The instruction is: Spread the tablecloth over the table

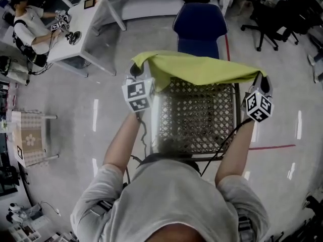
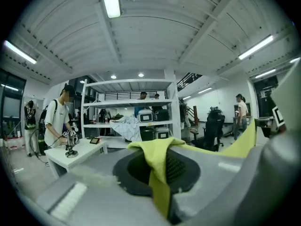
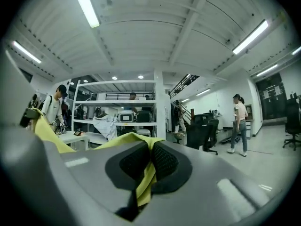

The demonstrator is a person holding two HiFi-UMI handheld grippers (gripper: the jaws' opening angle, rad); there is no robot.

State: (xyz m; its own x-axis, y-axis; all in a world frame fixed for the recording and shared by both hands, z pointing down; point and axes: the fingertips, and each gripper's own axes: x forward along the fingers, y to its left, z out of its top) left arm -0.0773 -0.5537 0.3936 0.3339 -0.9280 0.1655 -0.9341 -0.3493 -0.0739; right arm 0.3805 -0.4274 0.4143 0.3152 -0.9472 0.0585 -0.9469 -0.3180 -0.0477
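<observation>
Mesh-topped, the counter (image 1: 197,127) lies below; left tool (image 1: 135,70) and right tool (image 1: 262,79) each clamp a corner of the cloth (image 1: 202,68), stretching it taut, likely for laying flat.

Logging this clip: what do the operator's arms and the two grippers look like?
Short light-grey T-shirt sleeves, and the forearms are bare. The left gripper and right gripper each have a grey body, black dimpled pads and a white cube printed with black square markers. A dark cable trails from each.
</observation>
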